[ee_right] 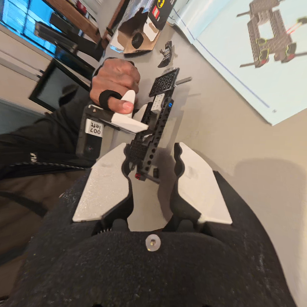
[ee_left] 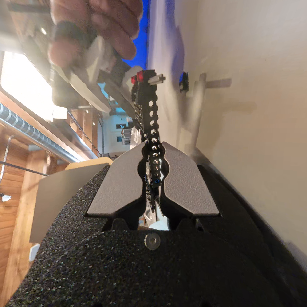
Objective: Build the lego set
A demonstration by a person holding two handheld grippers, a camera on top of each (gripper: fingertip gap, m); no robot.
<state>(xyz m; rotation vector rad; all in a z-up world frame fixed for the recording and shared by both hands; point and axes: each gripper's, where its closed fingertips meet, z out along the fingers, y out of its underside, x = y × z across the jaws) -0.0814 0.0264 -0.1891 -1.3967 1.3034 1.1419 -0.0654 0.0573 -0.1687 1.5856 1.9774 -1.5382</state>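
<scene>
A black toy-brick frame [ee_left: 153,126], long and narrow with a row of round holes along its beam, is clamped between the two grey fingers [ee_left: 126,179] of the left gripper [ee_left: 152,167]; both scalloped inner edges are pressed against the beam about midway along its length. The frame is held clear of the pale tabletop [ee_left: 249,116], edge-on to the left wrist view, with two red studs [ee_left: 139,77] and a grey axle [ee_left: 157,79] at its far end. In the right wrist view the same frame [ee_right: 157,126] is seen tilted, with a dark studded plate [ee_right: 165,83] at its upper end, a small blue pin [ee_right: 170,104] on the beam, and its lower end reaching down between the fingers of the right gripper [ee_right: 152,159]. Those white fingers [ee_right: 106,182] are spread wide apart: the left one lies just beside or against the frame's studded lower block, though contact cannot be told, while the right one stands well clear, so nothing is gripped there. The left gripper [ee_right: 131,124] is seen held by a person's hand [ee_right: 116,79]. A torn cardboard box [ee_right: 141,29], a small dark figure [ee_right: 167,49] and an open instruction sheet [ee_right: 249,49] lie farther off on the table. As a judgement, a second hold would be made best on the beam's flat faces, squarely, away from the protruding axle.
</scene>
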